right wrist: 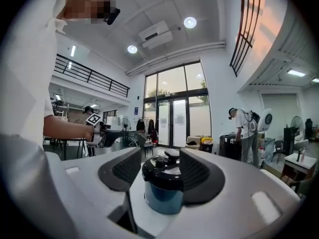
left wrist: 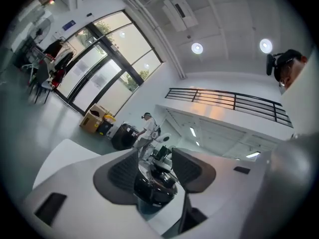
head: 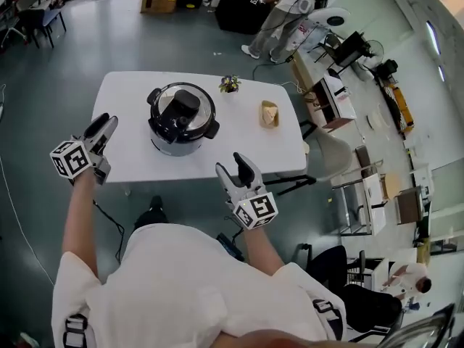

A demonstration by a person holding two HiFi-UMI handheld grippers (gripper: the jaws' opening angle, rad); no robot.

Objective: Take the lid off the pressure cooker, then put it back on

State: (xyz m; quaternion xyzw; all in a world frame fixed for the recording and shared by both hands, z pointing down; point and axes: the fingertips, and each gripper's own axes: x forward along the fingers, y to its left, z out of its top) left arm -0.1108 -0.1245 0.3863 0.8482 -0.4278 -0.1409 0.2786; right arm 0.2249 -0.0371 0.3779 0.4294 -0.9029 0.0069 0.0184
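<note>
The pressure cooker (head: 181, 118) stands on the white table (head: 130, 93), a little left of its middle. Its black lid (head: 183, 109) with a bulky black handle sits on the pot. My left gripper (head: 104, 127) hovers at the table's left front corner, open and empty, pointing toward the cooker (left wrist: 155, 183). My right gripper (head: 233, 167) hangs just off the table's front edge, open and empty. In the right gripper view the cooker (right wrist: 163, 188) shows upright in the gap between the jaws, some way off. Neither gripper touches it.
A small potted plant (head: 230, 84) and a tan object (head: 269, 113) sit on the table to the cooker's right. A chair (head: 330, 151) stands off the table's right end. A person (head: 279, 13) works by black equipment beyond the table.
</note>
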